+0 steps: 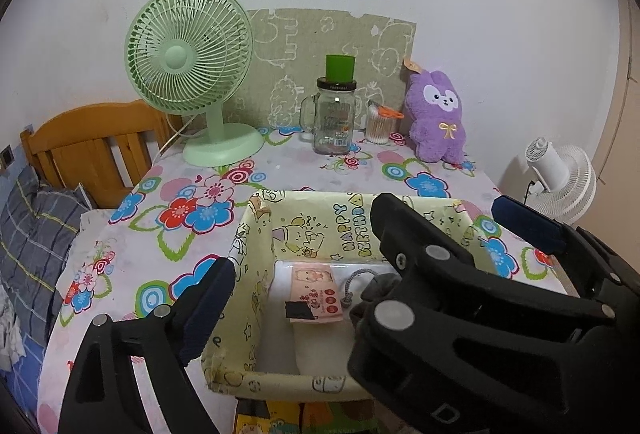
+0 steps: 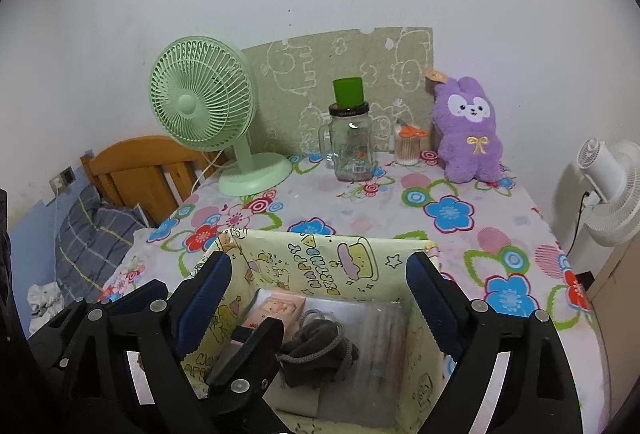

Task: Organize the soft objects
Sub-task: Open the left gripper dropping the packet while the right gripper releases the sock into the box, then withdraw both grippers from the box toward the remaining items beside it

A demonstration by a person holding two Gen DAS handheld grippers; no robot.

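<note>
We hold both grippers, left [image 1: 372, 234] and right [image 2: 320, 290], fingers wide and empty, over the box [image 2: 320, 254] at the worktop's near edge; 1 grey pouch [image 2: 320, 354] lies inside; the purple plush [image 2: 468, 137] waits at the far right corner.

Both grippers tilt downward, side by side and close together. The left gripper [image 1: 360, 254] has its fingers [image 1: 206, 310] spread wide with nothing pressed between them. The right gripper [image 2: 320, 298] likewise stands wide open, its blue-padded fingers [image 2: 430, 298] apart and gripping nothing. One right finger crosses between the left fingers.
</note>
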